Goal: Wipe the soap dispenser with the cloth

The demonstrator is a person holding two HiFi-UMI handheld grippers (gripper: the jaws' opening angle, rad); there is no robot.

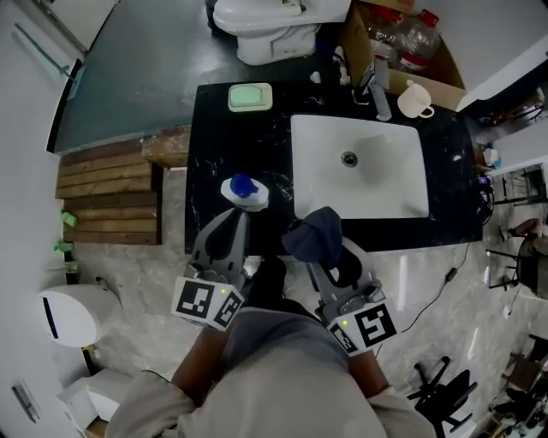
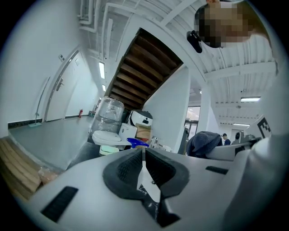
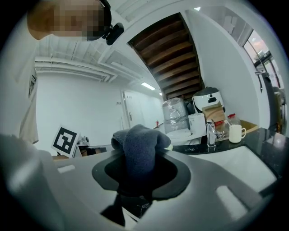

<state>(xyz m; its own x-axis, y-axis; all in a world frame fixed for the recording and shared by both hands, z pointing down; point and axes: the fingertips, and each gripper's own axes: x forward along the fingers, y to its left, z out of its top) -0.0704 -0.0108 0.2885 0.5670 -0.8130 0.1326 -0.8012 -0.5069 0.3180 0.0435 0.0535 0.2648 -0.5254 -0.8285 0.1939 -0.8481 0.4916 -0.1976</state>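
Note:
The soap dispenser point(image 1: 244, 192), white with a blue top, stands near the front left of the black counter point(image 1: 214, 128). My left gripper point(image 1: 239, 216) is shut with nothing in it, and its tips sit just in front of the dispenser. In the left gripper view the blue top point(image 2: 137, 142) peeks over the closed jaws of the left gripper point(image 2: 143, 150). My right gripper point(image 1: 313, 253) is shut on a dark blue cloth point(image 1: 314, 233) at the counter's front edge, before the sink. The bunched cloth point(image 3: 141, 149) hides the right fingertips.
A white sink point(image 1: 402, 184) with a faucet point(image 1: 379, 92) fills the counter's right half. A white mug point(image 1: 414, 101) and a green soap dish point(image 1: 250, 97) stand at the back. A toilet point(image 1: 274, 26) lies beyond, and wooden steps point(image 1: 107, 192) are at the left.

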